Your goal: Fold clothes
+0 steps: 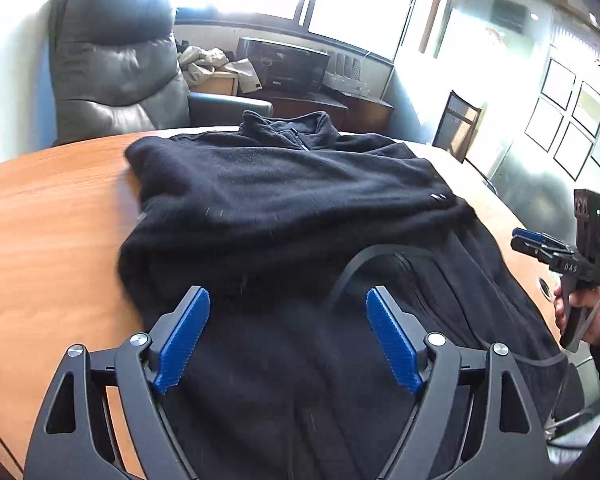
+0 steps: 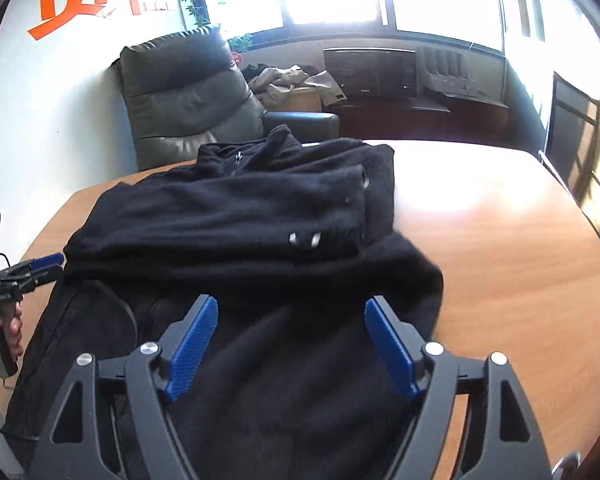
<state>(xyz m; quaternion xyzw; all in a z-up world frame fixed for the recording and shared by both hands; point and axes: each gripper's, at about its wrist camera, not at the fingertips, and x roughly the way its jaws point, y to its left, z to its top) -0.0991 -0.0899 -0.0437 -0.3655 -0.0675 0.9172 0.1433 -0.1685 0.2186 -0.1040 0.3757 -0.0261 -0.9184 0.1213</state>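
so the black fleece jacket (image 1: 284, 200) lies on the wooden bench (image 1: 52, 216), collar (image 1: 288, 124) at the far end by the grey armchair (image 1: 112, 68), hem end nearest the cameras. both sleeves look already folded in across the chest, stacked in a thick band over the upper half; small white marks (image 2: 304, 240) show on that band in the right wrist view. judgement: side folds done, the step in hand is the lengthwise fold, hem up toward the collar.

left claw (image 1: 288, 312) is spread wide and holds nothing, hovering over the lower part of the jacket near its left edge, bench showing just beside it. right claw (image 2: 290, 320) is also spread wide and empty, over the lower right part, fabric edge and bare bench just to its right. neither pad appears to touch cloth, though contact is hard to judge from this angle.

in the left wrist view the right claw shows again at the far right edge, off the jacket's side over the bench. a dark cable or strap (image 1: 364, 256) curves over the cloth between the claws.

next move likely calls for both claws to drop to the hem corners, pinch one layer each, lift together and carry toward the collar. risk: thick fleece slipping, or the strap getting folded in.
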